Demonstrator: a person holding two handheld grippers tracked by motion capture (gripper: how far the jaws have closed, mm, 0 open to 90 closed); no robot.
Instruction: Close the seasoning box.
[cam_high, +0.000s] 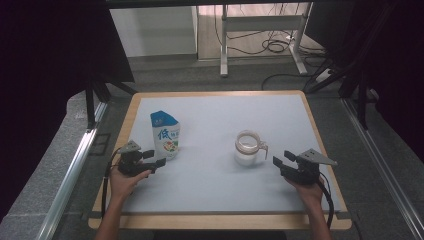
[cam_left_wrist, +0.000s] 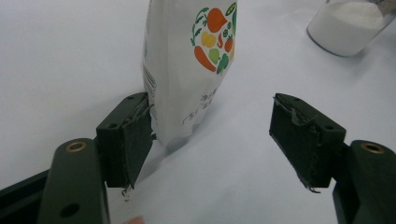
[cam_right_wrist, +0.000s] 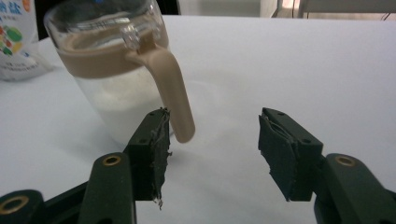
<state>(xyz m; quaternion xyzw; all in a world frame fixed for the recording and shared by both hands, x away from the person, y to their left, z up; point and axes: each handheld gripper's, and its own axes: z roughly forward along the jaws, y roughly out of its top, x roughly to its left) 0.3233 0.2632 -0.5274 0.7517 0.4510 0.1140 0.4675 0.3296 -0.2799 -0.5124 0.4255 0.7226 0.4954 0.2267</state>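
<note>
White pouch (cam_high: 165, 134) with blue top and printed vegetables, upright near the worktop's (cam_high: 280, 107) left edge. Clear glass jug (cam_high: 248, 148) with tan band and handle, holding white powder, upright right of centre, handle turned rightward.

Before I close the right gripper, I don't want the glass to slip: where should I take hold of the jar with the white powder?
Probably by the tan handle, not the round glass body, which looks wide and smooth. The glass jar stands upright with its handle toward the right gripper, whose jaws are open, so come in level from that side and close across the handle's flat sides.
</note>
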